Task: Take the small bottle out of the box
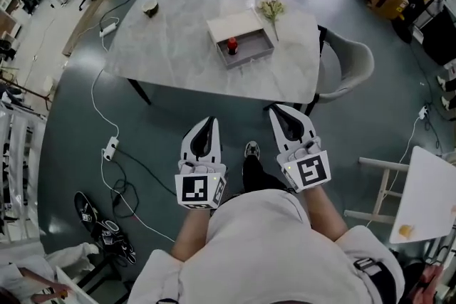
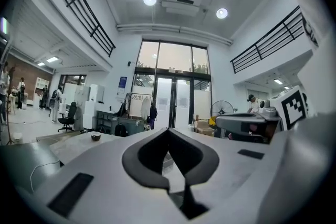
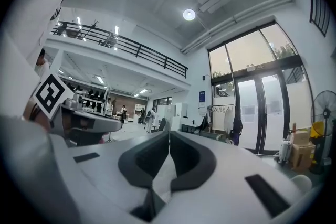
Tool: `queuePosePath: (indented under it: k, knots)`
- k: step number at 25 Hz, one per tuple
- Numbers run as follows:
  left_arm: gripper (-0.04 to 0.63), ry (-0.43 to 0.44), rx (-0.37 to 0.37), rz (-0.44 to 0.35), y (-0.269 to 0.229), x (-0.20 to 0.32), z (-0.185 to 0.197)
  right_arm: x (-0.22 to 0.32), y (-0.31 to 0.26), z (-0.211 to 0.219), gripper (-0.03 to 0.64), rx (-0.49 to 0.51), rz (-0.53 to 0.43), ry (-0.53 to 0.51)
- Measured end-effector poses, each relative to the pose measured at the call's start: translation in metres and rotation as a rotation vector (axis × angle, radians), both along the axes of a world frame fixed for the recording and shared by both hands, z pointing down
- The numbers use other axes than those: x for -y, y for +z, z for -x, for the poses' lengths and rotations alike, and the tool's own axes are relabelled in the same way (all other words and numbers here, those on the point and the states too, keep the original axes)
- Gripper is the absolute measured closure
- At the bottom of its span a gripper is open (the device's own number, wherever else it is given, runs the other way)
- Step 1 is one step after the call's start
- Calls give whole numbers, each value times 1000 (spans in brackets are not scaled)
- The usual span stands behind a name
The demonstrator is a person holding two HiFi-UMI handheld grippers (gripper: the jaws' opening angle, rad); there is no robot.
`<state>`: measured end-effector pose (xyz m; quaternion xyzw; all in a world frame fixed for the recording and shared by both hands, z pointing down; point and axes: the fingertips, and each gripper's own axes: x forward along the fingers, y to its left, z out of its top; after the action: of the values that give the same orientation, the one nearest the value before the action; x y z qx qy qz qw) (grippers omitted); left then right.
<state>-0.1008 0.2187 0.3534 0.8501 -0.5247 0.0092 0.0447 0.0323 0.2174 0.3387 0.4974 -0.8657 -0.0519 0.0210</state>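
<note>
Nearby, flowers [image 1: 271, 9] lie beside the box [image 1: 255, 45] (bowl [image 1: 149, 7] well apart).

Table [image 1: 178, 46]: box [image 1: 249, 58], flowers [image 1: 271, 8] (1 bowl [image 1: 149, 7])

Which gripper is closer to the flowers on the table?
Right. The right gripper is almost straight in line with the pale flower sprig; the left gripper is further off to its left.
</note>
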Motion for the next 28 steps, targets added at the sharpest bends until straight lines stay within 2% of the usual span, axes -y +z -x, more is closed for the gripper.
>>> queuePosePath:
  k: [6, 10, 16, 22, 28]
  knots:
    - [572, -22, 18, -20, -22, 80, -19, 88, -19, -24, 590, -2, 2, -31]
    - [572, -34, 35, -2, -19, 121, -29, 130, -25, -26, 589, 17, -27, -77]
    - [572, -22, 31, 60, 1, 156, -41, 165, 3, -28, 590, 25, 50, -105]
    - [572, -32, 52, 114, 33, 178, -42, 185, 47, -33, 591, 30, 151, -88]
    - [572, -17, 40, 161, 65, 202, -40, 205, 84, -34, 589, 7, 228, -62]
